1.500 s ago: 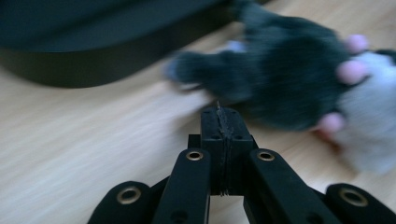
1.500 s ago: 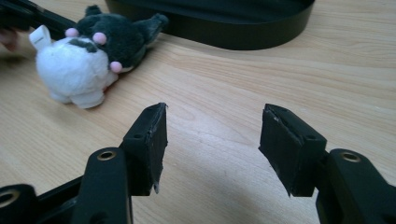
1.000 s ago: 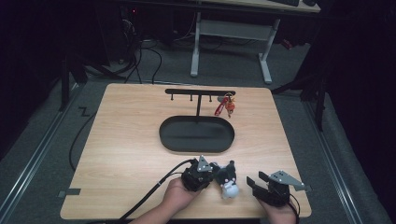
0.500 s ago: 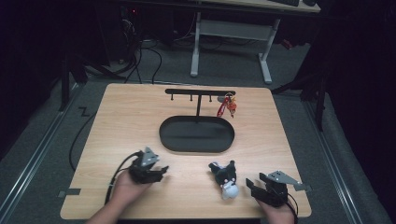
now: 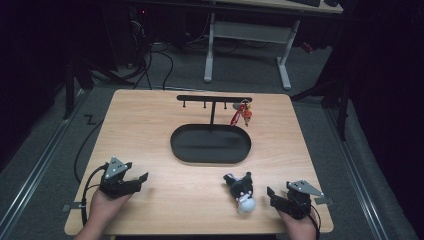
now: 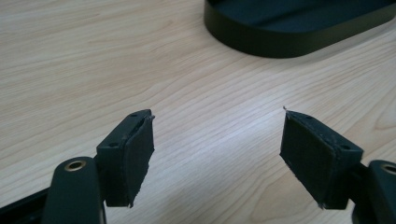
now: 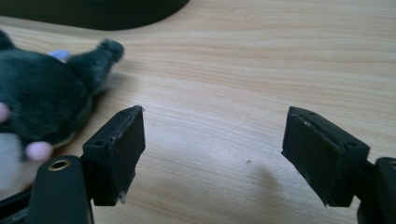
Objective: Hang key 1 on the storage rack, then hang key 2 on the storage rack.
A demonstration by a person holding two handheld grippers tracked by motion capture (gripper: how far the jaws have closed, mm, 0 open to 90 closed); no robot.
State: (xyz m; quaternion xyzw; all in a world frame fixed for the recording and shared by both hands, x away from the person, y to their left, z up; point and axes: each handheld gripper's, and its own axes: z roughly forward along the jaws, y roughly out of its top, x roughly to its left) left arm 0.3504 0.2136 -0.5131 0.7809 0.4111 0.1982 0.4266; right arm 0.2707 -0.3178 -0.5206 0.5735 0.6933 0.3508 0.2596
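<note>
Plush toy lies loose; right hand-held gripper beside it, open.

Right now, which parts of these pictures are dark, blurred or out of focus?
High view: the table is lit, the room around it almost black. Right gripper view: the plush toy at the left edge is soft, out of focus. Left gripper view: wood grain sharp, the black tray slightly soft.

One wooden table. On it, one black oval tray; rising behind the tray, one black T-shaped rack with four pegs. One red keychain charm hanging at the rack's right end. One plush toy, dark grey and white, near the tray's front right. Two handheld grippers: left gripper, right gripper.
</note>
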